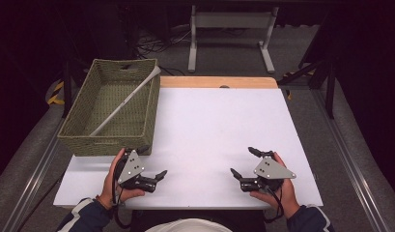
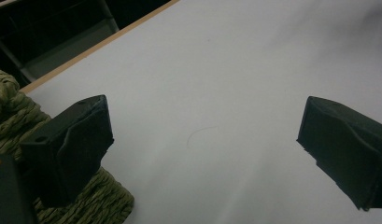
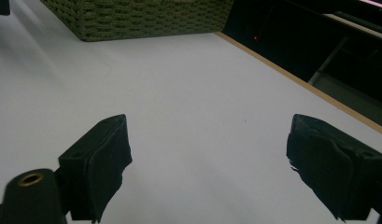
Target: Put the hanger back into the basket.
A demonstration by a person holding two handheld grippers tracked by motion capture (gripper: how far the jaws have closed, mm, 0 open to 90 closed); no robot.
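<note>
Basket: green woven, rectangular, handle slot in the far wall. Sits upper left of the high view, on the left part of the white worktop, its left side at the worktop's left edge. A white rod lies diagonally inside, top end leaning on the far right corner of the rim.

Left claw: lower left of the high view, just beside the basket's near right corner, held in the left hand. Jaws spread wide, nothing between them. In the left gripper view the basket weave sits at the left edge, right behind one jaw; can't tell if touching.

Right claw: lower right of the high view, held in the right hand, well apart from the basket. Jaws also spread wide, holding nothing. Right gripper view shows the basket wall at the top of frame, far off.

Room: bare white surface fills the centre and right of the worktop, between the two claws and beyond. Wood strip along the far edge.
</note>
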